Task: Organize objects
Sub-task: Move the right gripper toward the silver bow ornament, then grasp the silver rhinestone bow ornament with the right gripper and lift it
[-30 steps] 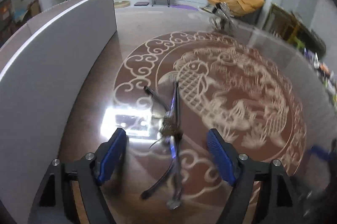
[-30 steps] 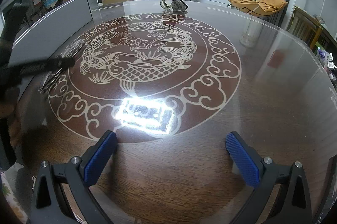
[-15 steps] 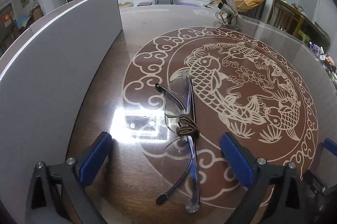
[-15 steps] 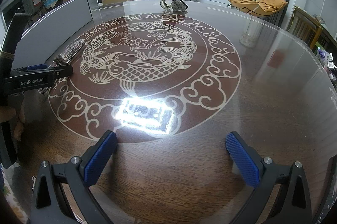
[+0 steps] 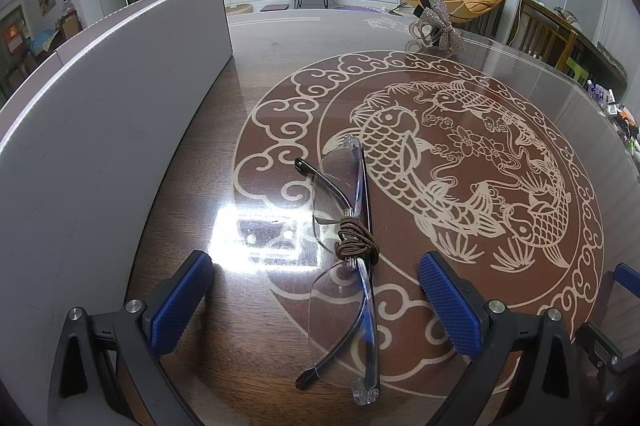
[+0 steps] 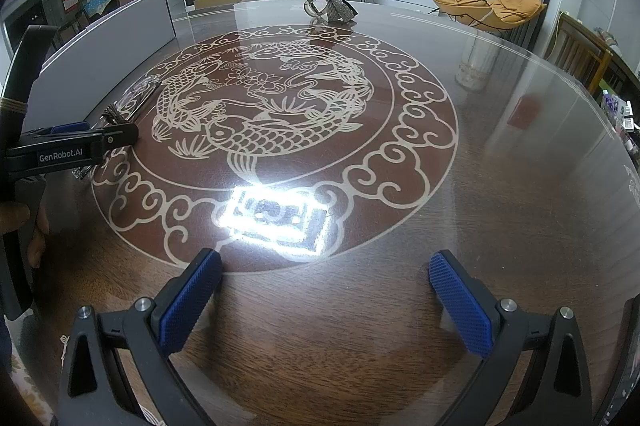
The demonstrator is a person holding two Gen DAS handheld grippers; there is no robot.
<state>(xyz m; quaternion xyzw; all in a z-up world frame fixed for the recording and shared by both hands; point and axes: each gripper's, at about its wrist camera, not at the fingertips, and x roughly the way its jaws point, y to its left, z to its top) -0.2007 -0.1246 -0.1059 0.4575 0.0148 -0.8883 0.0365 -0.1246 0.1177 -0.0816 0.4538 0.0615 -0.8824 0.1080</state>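
Left gripper (image 5: 316, 298), left wrist view: jaws spread wide, both blue pads (image 5: 178, 308) clear of everything, nothing held. Folded glasses (image 5: 348, 250) lie on the glass-topped counter (image 5: 460, 38) between the two pads, touching neither, their length running away from the camera. A brown hair tie (image 5: 357, 240) is wound around the bridge of the glasses. A grey panel (image 5: 104, 122) stands along the counter's left side; a glittery bow ornament (image 5: 436, 22) sits at the far edge.

Right gripper (image 6: 324, 300), right wrist view: jaws likewise wide apart and empty, hanging over bare wood at the rim of the fish-patterned disc (image 6: 280, 102). The left gripper (image 6: 72, 146) appears at the left edge, gripped by a hand (image 6: 20, 222). The glasses (image 6: 136, 98) lie just beyond it, partly hidden, well apart from the right gripper. The bow ornament (image 6: 330, 2) stands far across the counter.
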